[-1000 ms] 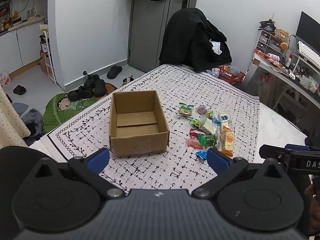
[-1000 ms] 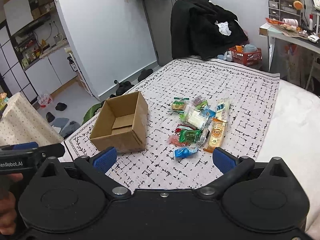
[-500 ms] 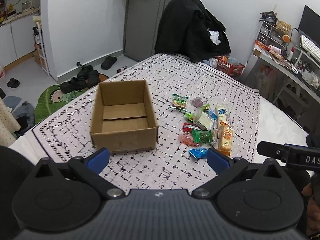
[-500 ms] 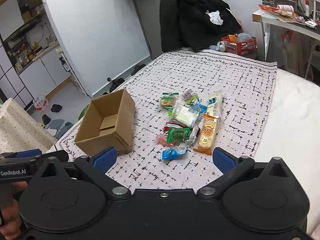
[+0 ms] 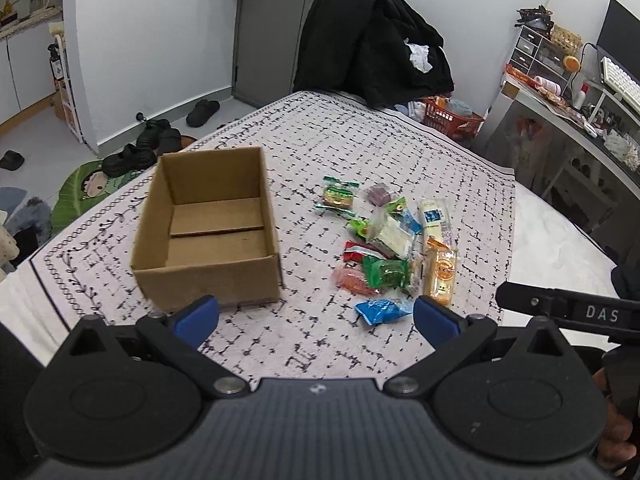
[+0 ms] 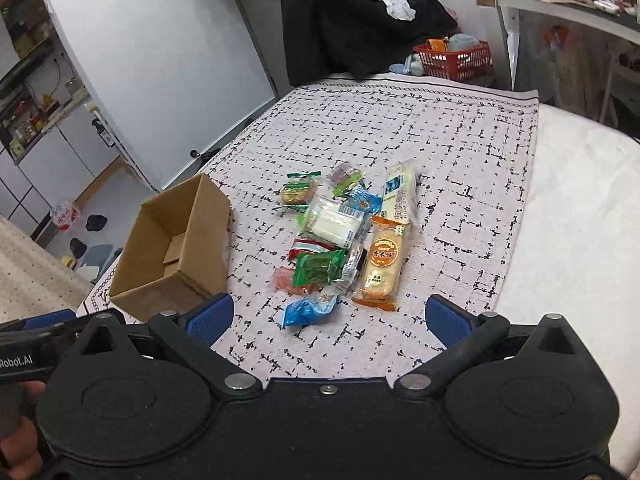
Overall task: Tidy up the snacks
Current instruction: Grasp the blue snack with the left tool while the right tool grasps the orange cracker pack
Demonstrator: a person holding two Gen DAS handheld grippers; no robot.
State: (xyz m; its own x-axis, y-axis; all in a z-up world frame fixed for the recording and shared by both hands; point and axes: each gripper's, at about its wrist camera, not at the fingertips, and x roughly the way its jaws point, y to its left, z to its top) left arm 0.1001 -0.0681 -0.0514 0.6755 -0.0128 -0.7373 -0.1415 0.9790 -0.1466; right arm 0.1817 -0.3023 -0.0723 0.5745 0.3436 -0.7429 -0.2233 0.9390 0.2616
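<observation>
An open, empty cardboard box [image 5: 208, 232] [image 6: 176, 248] stands on the patterned cloth [image 5: 400, 148] [image 6: 460, 152]. To its right lies a pile of wrapped snacks: a blue packet [image 5: 380, 310] [image 6: 308, 310] nearest me, a green one [image 5: 386, 274] [image 6: 318, 266], an orange biscuit pack [image 5: 440, 272] [image 6: 382, 264], a long white pack [image 5: 434, 218] [image 6: 400, 192]. My left gripper [image 5: 316, 316] is open, hovering short of the box and pile. My right gripper [image 6: 328, 316] is open too, just short of the blue packet. Both hold nothing.
A chair draped with a black coat [image 5: 372, 36] [image 6: 356, 16] stands beyond the far edge. A red basket [image 5: 452, 120] [image 6: 456, 58] sits on the floor, a cluttered desk [image 5: 568, 100] at right, shoes [image 5: 152, 140] at left. White bedding [image 6: 576, 216] borders the cloth.
Both grippers have moved forward and down toward the cloth; the box and snack pile now appear larger and closer. Both stay open.
</observation>
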